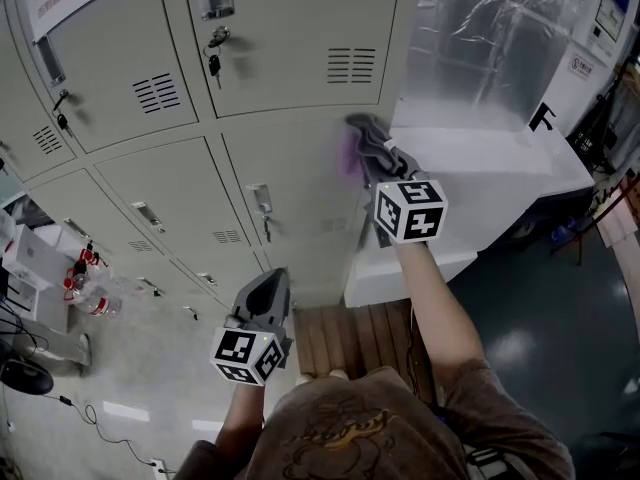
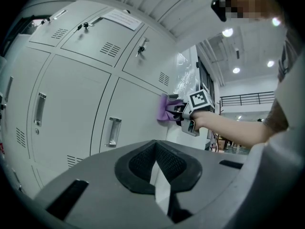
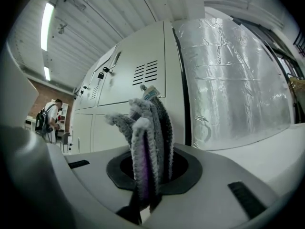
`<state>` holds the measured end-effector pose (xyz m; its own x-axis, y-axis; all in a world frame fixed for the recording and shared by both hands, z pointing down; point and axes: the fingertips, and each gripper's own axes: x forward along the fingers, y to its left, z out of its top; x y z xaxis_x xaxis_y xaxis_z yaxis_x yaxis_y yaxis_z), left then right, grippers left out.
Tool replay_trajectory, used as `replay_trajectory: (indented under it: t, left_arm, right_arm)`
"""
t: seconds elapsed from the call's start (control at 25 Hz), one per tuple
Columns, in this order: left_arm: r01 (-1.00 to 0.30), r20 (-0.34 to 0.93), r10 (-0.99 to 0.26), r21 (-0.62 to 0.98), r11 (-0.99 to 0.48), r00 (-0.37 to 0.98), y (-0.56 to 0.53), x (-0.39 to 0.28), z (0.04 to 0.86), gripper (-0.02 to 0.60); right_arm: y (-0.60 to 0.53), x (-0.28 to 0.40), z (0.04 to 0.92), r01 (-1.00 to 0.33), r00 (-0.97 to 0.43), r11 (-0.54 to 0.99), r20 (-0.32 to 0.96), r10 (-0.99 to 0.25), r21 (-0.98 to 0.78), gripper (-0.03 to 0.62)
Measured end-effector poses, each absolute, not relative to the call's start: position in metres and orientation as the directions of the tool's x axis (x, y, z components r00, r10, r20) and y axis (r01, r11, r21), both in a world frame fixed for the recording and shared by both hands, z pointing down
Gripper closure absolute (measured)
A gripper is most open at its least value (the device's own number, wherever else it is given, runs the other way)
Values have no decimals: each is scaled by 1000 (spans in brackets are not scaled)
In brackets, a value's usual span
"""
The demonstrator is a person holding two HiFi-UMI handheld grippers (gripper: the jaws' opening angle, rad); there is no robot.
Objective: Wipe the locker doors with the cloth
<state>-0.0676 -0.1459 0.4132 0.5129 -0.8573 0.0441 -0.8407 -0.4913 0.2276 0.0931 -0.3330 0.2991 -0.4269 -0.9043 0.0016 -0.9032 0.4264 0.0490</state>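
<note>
A purple and grey cloth (image 1: 362, 146) is pressed against a beige locker door (image 1: 300, 183), close to the door's upper right corner. My right gripper (image 1: 378, 163) is shut on the cloth, and its marker cube sits just below. In the right gripper view the bunched cloth (image 3: 147, 142) sticks up from between the jaws. The left gripper view shows the cloth (image 2: 166, 109) flat on the door (image 2: 133, 113), with the right gripper (image 2: 183, 112) behind it. My left gripper (image 1: 268, 280) hangs lower, away from the lockers. It is shut with nothing in it (image 2: 159, 175).
A white cabinet (image 1: 480, 158) with a foil-wrapped panel stands right of the lockers. A wooden pallet (image 1: 360, 338) lies on the floor below. Keys (image 1: 214, 63) hang in the upper locks. A door handle (image 1: 262, 208) sits left of the cloth. Bottles (image 1: 85, 283) stand far left.
</note>
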Motion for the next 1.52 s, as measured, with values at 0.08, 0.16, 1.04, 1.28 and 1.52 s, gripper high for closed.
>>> replay_trajectory:
  t: [0.08,0.16,1.04,1.28,1.52]
  left_arm:
    - [-839,43,-856,227,-494,515,-146,-66,413,581]
    - [-839,42,-856,227,-494,516,-146,-65,413,581]
    - [-873,58,-890,230,-429,453,-136,-83,418,581]
    - [-892,59,-910,231,-388,411,-131,-102,419,581]
    - [-906,59,-924,231,-355,377,-128,-116,420,581]
  right_arm:
    - [-333,97,299,-913,-407,407,4,-913,37,542]
    - [-333,102,300,-924,-381,381,5,-925,12,542]
    - [-275,0,321,-766,-642,642,-13,-766,-8,542]
    - [-271,-52,338,-707,-707,707,4,-707,-17,540]
    - [-275,-94,357,-669,-743,743,27,-669,-21,540]
